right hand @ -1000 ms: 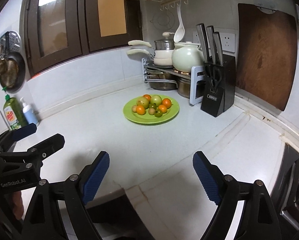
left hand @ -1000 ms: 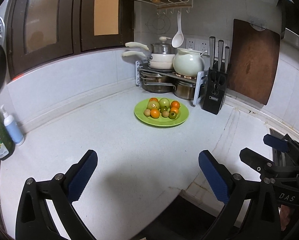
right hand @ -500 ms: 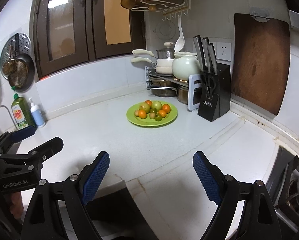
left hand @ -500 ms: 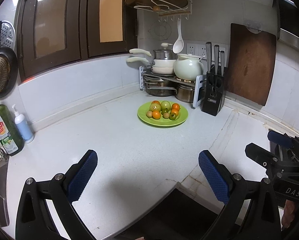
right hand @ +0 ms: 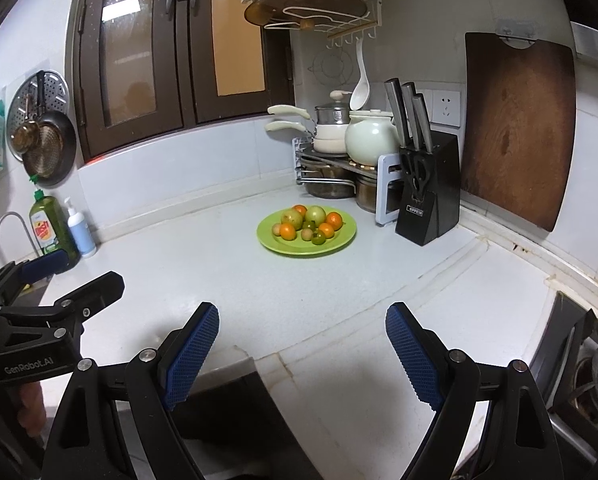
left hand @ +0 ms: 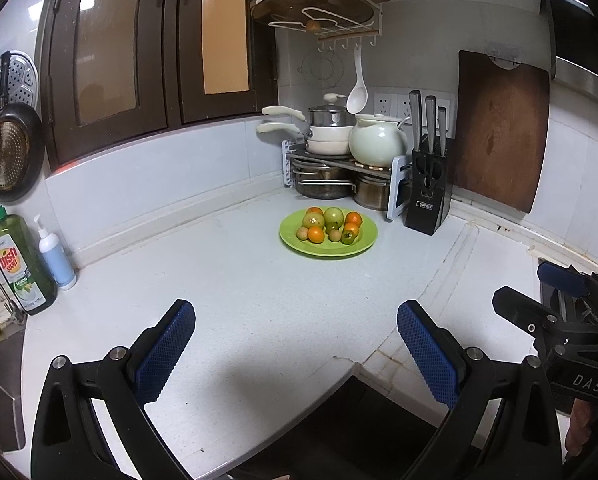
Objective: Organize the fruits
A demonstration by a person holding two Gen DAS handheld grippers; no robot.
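The left gripper point(left hand: 295, 344), black-framed with blue ridged pads, fills the bottom of the left wrist view with its jaws spread wide and nothing between them. It hangs over the near edge of the white speckled stone countertop point(left hand: 239, 292). The right gripper point(right hand: 302, 344), of the same build, sits at the bottom of the right wrist view, jaws likewise wide apart and empty. Each shows in the other's view: the right one at the lower right edge of the left wrist view, the left one at the lower left edge of the right wrist view.

Beyond both, well apart from the pads, the round lime-green plate point(left hand: 363, 242) lies flat on the countertop at frame centre. It carries a loose heap of small round fruits point(left hand: 331, 224), orange, green and yellowish. They are round, so no long axis or heading can be told.

Just behind the plate, toward the corner, a metal pot rack point(left hand: 335, 168) holds cream pans and a pale ceramic pot. Right of the plate stands a black knife block point(left hand: 429, 194), its steel handles pointing up and tilted slightly back. A dark brown wooden cutting board point(left hand: 499, 132) hangs upright on the wall at upper right. At far left stand a green dish-soap bottle point(left hand: 19, 268) and a white pump bottle point(left hand: 57, 256).
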